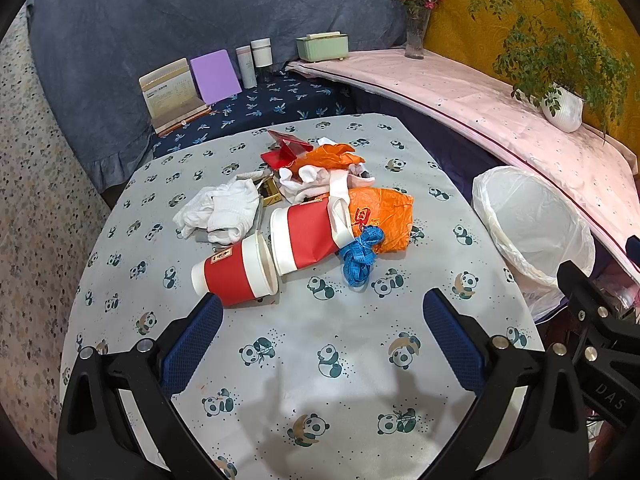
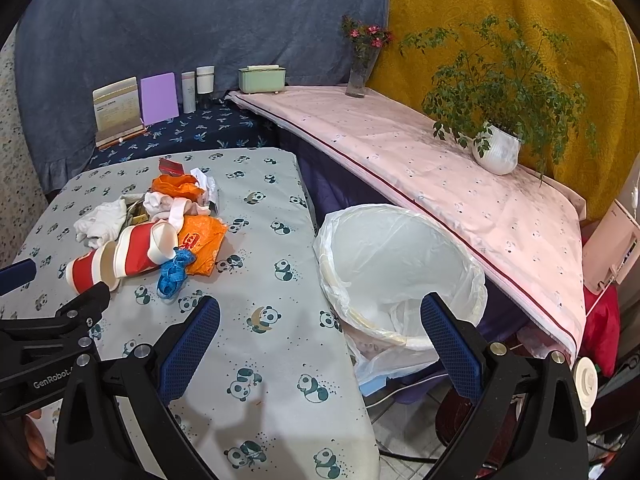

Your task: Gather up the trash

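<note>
Both grippers are spread wide and hold nothing, the left gripper (image 1: 322, 336) above the panda-print tablecloth (image 1: 280, 360) just short of the two toppled red paper cups (image 1: 236, 270) in the trash heap, the right gripper (image 2: 320, 338) above the near rim of the lined bin (image 2: 400, 272) beside that cloth.

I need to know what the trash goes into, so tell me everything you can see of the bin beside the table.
The trash bin is round and open-topped, lined with a thin, crinkled white plastic bag folded over its pale rim. It looks empty inside. It stands tilted toward the camera, below and right of the panda-print table, wedged between it and the pink-covered ledge. Its base is hidden.
</note>
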`<state>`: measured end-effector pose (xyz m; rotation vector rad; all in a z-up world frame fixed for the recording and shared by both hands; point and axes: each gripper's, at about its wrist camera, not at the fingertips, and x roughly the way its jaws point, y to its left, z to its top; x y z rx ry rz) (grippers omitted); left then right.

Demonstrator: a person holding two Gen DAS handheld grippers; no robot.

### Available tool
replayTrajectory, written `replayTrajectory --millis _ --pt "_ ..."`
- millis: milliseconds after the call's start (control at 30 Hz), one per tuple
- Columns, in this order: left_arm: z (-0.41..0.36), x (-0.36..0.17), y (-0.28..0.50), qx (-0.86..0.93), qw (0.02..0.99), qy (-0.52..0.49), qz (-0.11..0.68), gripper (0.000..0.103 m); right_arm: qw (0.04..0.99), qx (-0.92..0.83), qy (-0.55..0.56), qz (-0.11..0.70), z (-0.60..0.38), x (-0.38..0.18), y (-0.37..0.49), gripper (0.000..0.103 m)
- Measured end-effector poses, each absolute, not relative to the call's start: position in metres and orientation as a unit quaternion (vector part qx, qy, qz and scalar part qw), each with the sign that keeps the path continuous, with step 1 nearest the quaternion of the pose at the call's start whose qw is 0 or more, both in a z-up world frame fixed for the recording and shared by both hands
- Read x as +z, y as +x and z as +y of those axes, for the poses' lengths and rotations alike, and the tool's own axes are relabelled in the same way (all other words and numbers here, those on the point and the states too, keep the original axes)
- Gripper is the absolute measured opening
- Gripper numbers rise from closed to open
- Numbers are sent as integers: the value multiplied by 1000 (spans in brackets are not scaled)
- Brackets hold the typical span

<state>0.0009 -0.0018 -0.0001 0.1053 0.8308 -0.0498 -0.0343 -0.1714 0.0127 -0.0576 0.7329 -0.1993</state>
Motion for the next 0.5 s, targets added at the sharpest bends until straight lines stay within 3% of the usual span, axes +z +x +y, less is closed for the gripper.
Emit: replayTrajectory --millis 500 --pt "-1 1 1 -24 914 51 402 96 929 -98 -28 356 -172 15 -34 96"
